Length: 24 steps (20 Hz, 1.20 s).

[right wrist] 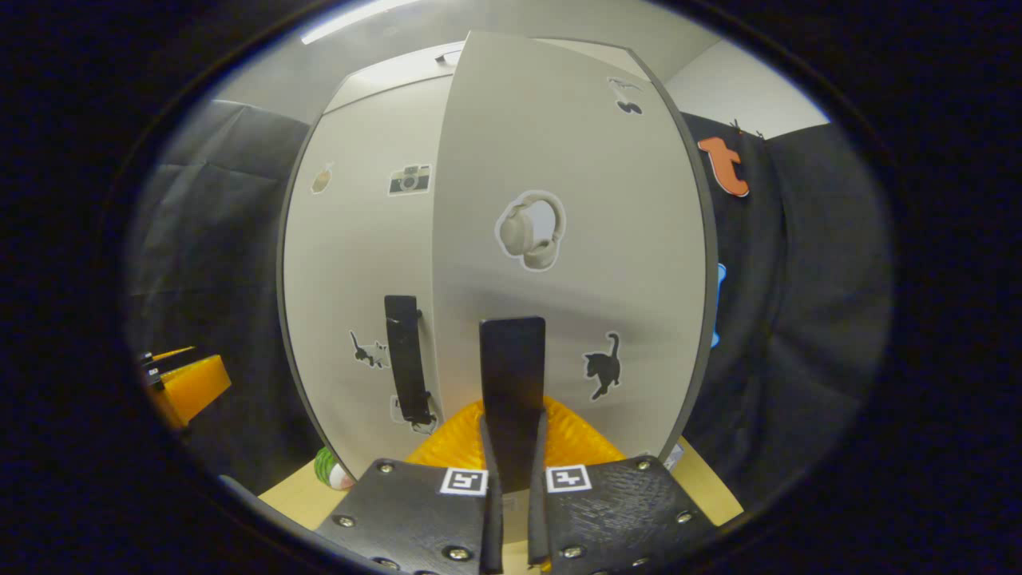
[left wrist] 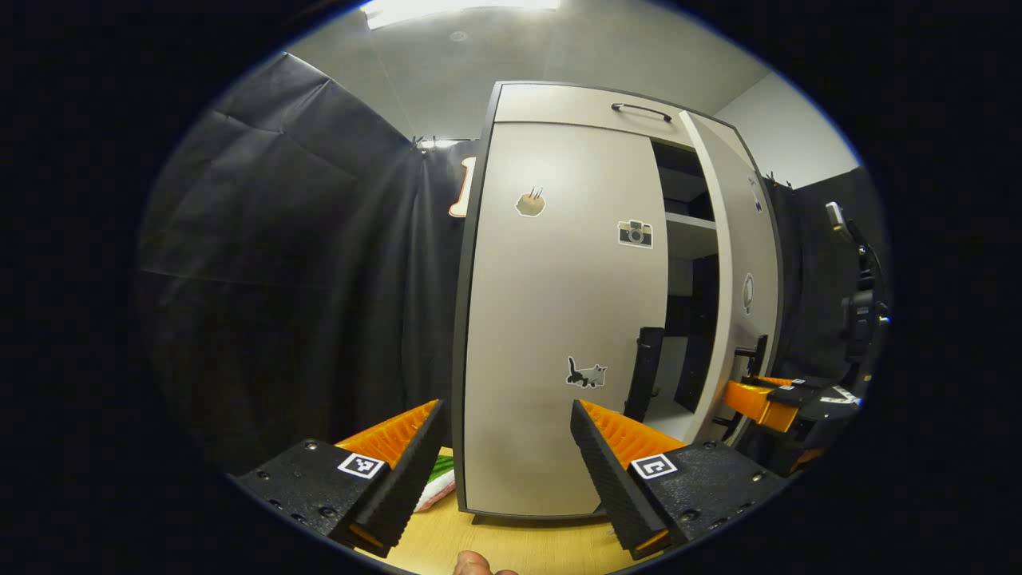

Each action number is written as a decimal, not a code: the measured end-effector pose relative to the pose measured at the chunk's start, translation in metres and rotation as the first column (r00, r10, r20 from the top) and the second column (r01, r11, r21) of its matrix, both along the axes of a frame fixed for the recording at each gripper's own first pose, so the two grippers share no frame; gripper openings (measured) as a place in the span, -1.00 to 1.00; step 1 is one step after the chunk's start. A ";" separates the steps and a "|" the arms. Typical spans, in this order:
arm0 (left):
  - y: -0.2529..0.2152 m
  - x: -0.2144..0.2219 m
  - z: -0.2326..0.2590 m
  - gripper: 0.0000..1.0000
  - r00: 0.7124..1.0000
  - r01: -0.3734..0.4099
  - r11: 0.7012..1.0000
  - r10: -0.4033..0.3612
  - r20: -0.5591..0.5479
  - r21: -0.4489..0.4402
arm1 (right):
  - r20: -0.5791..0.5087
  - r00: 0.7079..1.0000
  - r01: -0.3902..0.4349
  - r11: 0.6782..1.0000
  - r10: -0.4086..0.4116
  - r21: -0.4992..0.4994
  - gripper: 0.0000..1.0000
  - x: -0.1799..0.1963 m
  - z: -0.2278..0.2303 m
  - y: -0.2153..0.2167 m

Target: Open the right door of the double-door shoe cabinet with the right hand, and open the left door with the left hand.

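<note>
The pale grey shoe cabinet stands on a wooden table [left wrist: 511, 543]. Its left door [left wrist: 559, 303] is closed, with a black vertical handle [left wrist: 645, 371] at its inner edge. My left gripper [left wrist: 507, 407] is open in front of that door, with nothing between its fingers. The right door [right wrist: 559, 160] has swung partly out, and shelves [left wrist: 691, 220] show in the gap. My right gripper [right wrist: 513, 431] is shut on the right door's black handle [right wrist: 512, 351]. The left gripper view shows the right gripper [left wrist: 766, 399] at that door's edge.
A top panel with a black bar handle [left wrist: 641, 110] runs above the doors. A green and white object [left wrist: 437, 479] lies on the table at the cabinet's left foot. Black cloth hangs on both sides. A camera stand [left wrist: 858, 319] is at the far right.
</note>
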State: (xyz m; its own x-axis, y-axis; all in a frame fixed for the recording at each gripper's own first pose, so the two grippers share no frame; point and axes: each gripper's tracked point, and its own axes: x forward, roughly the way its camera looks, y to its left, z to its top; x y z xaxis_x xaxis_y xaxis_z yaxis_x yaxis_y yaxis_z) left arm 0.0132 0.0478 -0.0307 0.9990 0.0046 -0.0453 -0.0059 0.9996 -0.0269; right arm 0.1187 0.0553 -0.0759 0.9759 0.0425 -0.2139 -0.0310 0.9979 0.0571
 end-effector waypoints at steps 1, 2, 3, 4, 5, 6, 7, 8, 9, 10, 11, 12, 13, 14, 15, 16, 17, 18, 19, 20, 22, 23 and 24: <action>0.000 -0.001 0.000 0.93 1.000 -0.002 1.000 0.002 0.000 -0.002 | -0.001 1.000 0.000 1.000 0.000 0.005 -0.75 -0.002 0.001 -0.002; 0.000 -0.002 0.000 0.93 1.000 -0.001 1.000 0.001 0.000 -0.004 | -0.001 1.000 0.000 1.000 0.000 0.011 -0.75 -0.003 0.001 -0.003; 0.000 -0.003 0.000 0.93 1.000 0.001 1.000 -0.001 -0.002 -0.004 | 0.000 1.000 0.004 1.000 -0.004 0.014 -0.75 -0.005 0.002 -0.005; -0.001 -0.003 0.000 0.93 1.000 0.003 1.000 -0.003 -0.002 -0.003 | 0.000 1.000 0.011 1.000 -0.011 0.011 -0.75 -0.009 0.002 -0.007; -0.001 -0.003 -0.001 0.93 1.000 0.004 1.000 -0.004 -0.005 0.000 | 0.003 1.000 0.020 1.000 -0.020 0.004 -0.76 -0.013 0.003 -0.010; -0.001 -0.003 -0.002 0.93 1.000 0.007 1.000 -0.007 -0.009 0.003 | 0.007 1.000 0.029 1.000 -0.029 -0.004 -0.76 -0.018 0.003 -0.014; -0.001 -0.002 -0.003 0.93 1.000 0.011 1.000 -0.010 -0.011 0.006 | 0.008 0.999 0.040 0.999 -0.040 -0.008 -0.76 -0.023 0.004 -0.018; -0.001 -0.002 -0.003 0.92 1.000 0.015 1.000 -0.015 -0.010 0.009 | 0.008 0.999 0.052 0.999 -0.052 -0.007 -0.76 -0.026 0.005 -0.022; -0.002 -0.002 -0.003 0.92 1.000 0.019 1.000 -0.018 -0.010 0.011 | 0.011 0.998 0.064 0.998 -0.064 -0.005 -0.76 -0.030 0.006 -0.026; -0.002 -0.003 -0.002 0.93 1.000 0.023 1.000 -0.023 -0.011 0.011 | 0.012 0.997 0.075 0.997 -0.075 -0.006 -0.76 -0.035 0.007 -0.032; -0.003 -0.003 -0.003 0.92 0.999 0.030 1.000 -0.029 -0.012 0.008 | 0.012 0.996 0.086 0.996 -0.086 -0.010 -0.76 -0.041 0.007 -0.039; -0.003 -0.003 -0.003 0.92 0.999 0.039 0.999 -0.039 -0.012 0.002 | 0.013 0.995 0.100 0.995 -0.100 -0.014 -0.76 -0.046 0.008 -0.045; -0.004 -0.003 -0.002 0.92 0.999 0.050 0.999 -0.050 -0.013 -0.004 | 0.015 0.993 0.115 0.993 -0.114 -0.019 -0.77 -0.051 0.009 -0.051; -0.004 -0.002 -0.002 0.92 0.998 0.062 0.998 -0.062 -0.016 -0.010 | 0.018 0.991 0.131 0.991 -0.131 -0.024 -0.77 -0.056 0.010 -0.057; -0.005 -0.002 -0.002 0.92 0.997 0.075 0.997 -0.075 -0.019 -0.014 | 0.021 0.989 0.148 0.989 -0.148 -0.028 -0.77 -0.060 0.011 -0.063; -0.005 -0.001 -0.001 0.92 0.996 0.087 0.996 -0.088 -0.021 -0.018 | 0.021 0.986 0.163 0.986 -0.163 -0.034 -0.77 -0.063 0.011 -0.068; -0.006 -0.001 -0.001 0.92 0.995 0.100 0.995 -0.101 -0.023 -0.019 | 0.020 0.984 0.178 0.983 -0.178 -0.038 -0.79 -0.067 0.011 -0.074; -0.007 -0.001 -0.001 0.92 0.993 0.113 0.993 -0.114 -0.026 -0.018 | 0.020 0.982 0.190 0.981 -0.190 -0.047 -0.79 -0.069 0.011 -0.079; -0.008 -0.001 0.000 0.92 0.992 0.125 0.992 -0.125 -0.026 -0.015 | 0.020 0.979 0.205 0.978 -0.204 -0.045 -0.84 -0.073 0.013 -0.083; -0.007 0.000 0.002 0.99 0.990 0.136 0.991 -0.136 -0.024 -0.013 | 0.019 0.975 0.223 0.974 -0.223 -0.043 -0.84 -0.075 0.012 -0.090; -0.010 -0.001 0.000 0.92 0.987 0.158 0.987 -0.158 -0.025 -0.015 | 0.026 0.963 0.271 0.961 -0.269 -0.053 -0.84 -0.081 0.012 -0.105; -0.010 -0.001 0.002 0.92 0.985 0.170 0.985 -0.171 -0.027 -0.017 | 0.033 0.954 0.299 0.952 -0.297 -0.060 -0.85 -0.084 0.013 -0.113; -0.011 0.000 0.002 0.94 0.983 0.181 0.983 -0.181 -0.027 -0.017 | 0.034 0.947 0.322 0.944 -0.320 -0.070 -0.85 -0.087 0.012 -0.122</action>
State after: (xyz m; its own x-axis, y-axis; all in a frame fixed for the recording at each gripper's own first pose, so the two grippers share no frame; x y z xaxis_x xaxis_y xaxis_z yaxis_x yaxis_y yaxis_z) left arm 0.0129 0.0372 -0.0288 0.9816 -0.1770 -0.0720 0.1742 0.9837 -0.0439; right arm 0.0320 -0.0663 -0.0634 0.9396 -0.2891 -0.1831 0.2915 0.9565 -0.0140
